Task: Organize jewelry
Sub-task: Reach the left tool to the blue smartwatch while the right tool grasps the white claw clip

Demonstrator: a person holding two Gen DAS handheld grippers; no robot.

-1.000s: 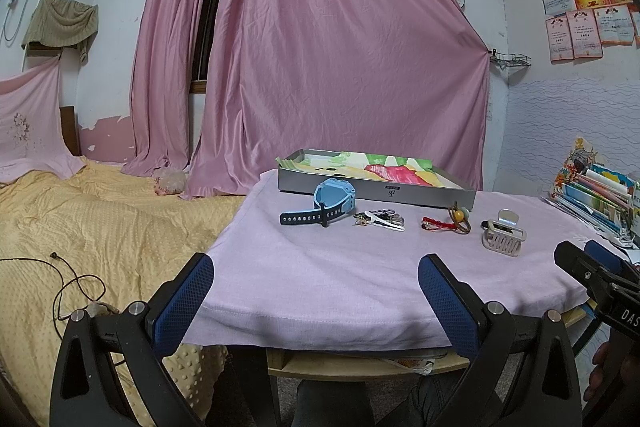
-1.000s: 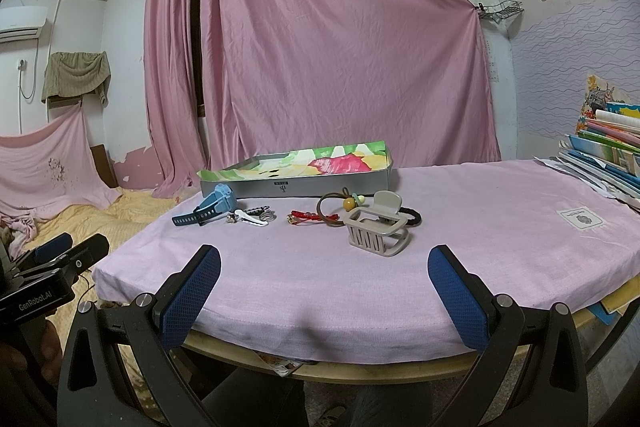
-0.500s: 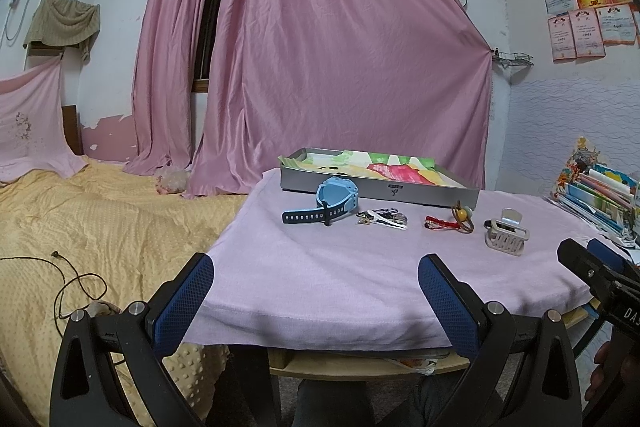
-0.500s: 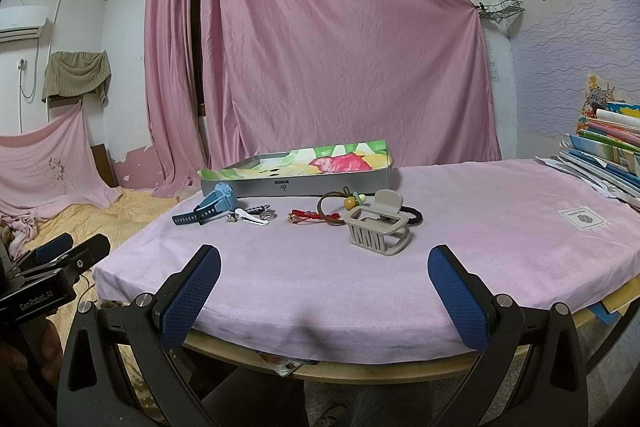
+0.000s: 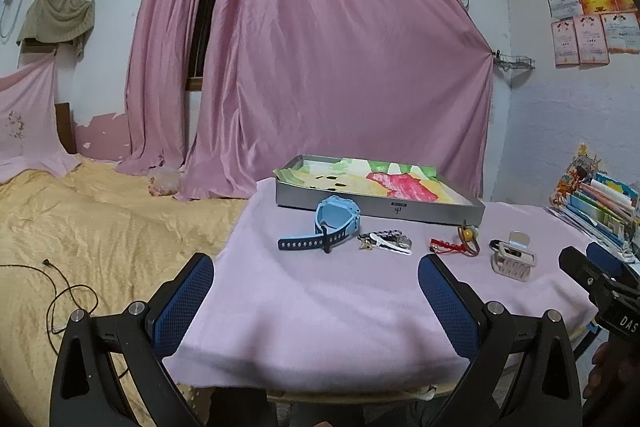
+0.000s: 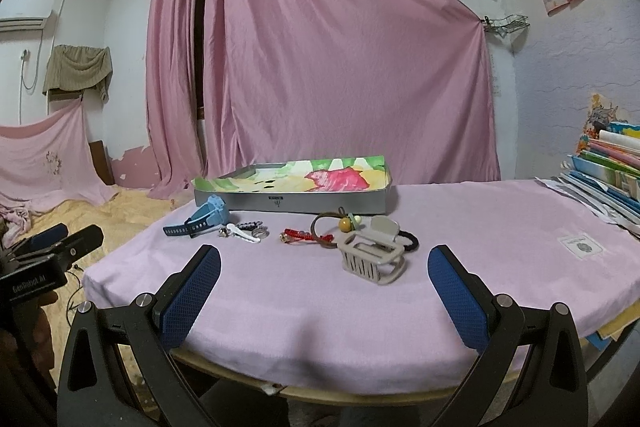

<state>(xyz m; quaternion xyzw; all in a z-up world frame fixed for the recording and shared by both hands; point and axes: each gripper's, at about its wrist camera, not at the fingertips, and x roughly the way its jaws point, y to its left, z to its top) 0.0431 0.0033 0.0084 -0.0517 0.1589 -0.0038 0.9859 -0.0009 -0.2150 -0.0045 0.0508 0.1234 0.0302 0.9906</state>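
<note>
Both the left gripper (image 5: 316,291) and right gripper (image 6: 324,283) gape wide and empty, pre-grasp; next, reach toward twelve o'clock for the hair claw (image 6: 370,257).

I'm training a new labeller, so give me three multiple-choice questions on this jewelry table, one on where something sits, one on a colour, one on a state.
1. Where does the blue watch lie?
A. inside the tray
B. on the pink cloth in front of the tray
C. on the bed

2. What colour is the hair claw clip?
A. beige
B. red
C. black

3. How are both grippers?
A. open and empty
B. shut on the watch
C. shut on the clip

Answers:
1 B, it lies on the pink cloth just before the tray wall.
2 A, its teeth and body are beige.
3 A, the left gripper and right gripper have fingers spread with nothing between.
</note>
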